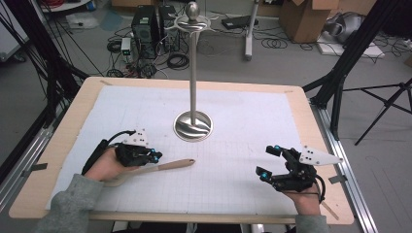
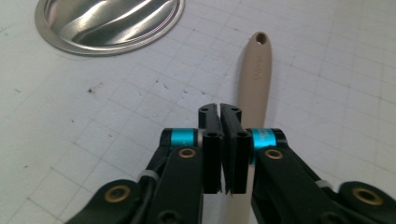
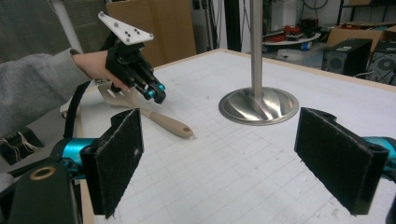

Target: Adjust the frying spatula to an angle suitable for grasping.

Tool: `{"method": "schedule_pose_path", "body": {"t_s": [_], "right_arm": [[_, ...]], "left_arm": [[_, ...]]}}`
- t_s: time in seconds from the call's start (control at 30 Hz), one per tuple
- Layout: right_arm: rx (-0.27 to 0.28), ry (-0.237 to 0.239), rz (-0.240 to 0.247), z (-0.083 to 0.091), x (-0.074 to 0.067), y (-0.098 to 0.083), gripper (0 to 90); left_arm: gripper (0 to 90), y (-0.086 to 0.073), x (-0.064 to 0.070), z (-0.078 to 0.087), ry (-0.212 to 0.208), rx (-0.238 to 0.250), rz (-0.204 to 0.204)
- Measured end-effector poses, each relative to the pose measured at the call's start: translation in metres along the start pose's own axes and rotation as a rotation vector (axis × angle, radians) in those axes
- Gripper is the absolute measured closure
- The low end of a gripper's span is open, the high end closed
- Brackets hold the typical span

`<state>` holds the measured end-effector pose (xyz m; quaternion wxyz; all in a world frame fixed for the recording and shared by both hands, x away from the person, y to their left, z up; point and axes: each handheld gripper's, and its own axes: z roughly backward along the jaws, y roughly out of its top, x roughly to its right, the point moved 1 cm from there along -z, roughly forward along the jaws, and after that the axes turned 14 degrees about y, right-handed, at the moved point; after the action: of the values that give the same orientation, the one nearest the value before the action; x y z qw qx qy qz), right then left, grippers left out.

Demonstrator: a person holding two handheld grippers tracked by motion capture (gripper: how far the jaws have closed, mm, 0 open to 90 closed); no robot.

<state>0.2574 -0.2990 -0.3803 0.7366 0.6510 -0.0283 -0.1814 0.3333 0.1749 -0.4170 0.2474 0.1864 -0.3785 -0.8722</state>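
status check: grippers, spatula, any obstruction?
Left gripper shut, above spatula, no grip. Right gripper open, empty. Spatula flat on mat. Stand base close by, not blocking.

Grey sleeves (image 1: pixel 68 201); 2 black grippers, blue accents, white plates.

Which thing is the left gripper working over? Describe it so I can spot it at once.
Start at the tall metal stand in the middle of the table. Nearer the person and to the left of its round base, a beige spatula lies flat under the left gripper. It is the one loose utensil on the white mat, with a hole at its handle end.
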Motion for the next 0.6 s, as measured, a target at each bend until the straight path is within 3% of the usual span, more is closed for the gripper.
{"method": "schedule_pose_path", "body": {"t_s": [0.07,0.23,0.33,0.5,0.57,0.6], "right_arm": [[0.0,0.001,-0.003,0.0,0.0,0.0,14.2],[0.001,0.004,-0.011,-0.001,0.0,0.0,14.2],[0.001,0.007,-0.003,-0.001,0.0,0.001,14.2],[0.001,0.009,-0.002,-0.003,0.002,0.0,14.2],[-0.002,0.011,-0.006,-0.005,0.003,0.0,14.2],[-0.002,0.011,-0.006,-0.005,0.003,0.0,14.2]], "left_arm": [[75.7,-0.001,0.001,0.005,-0.042,-0.018,-0.016],[60.7,-0.004,0.001,0.008,-0.056,-0.025,-0.024],[45.1,-0.006,-0.001,0.011,-0.069,-0.038,-0.012],[34.2,-0.006,-0.003,0.022,-0.109,-0.014,-0.032],[22.7,-0.007,-0.003,0.026,-0.117,-0.005,-0.044],[22.7,-0.007,-0.002,0.028,-0.117,-0.001,-0.039]]}}
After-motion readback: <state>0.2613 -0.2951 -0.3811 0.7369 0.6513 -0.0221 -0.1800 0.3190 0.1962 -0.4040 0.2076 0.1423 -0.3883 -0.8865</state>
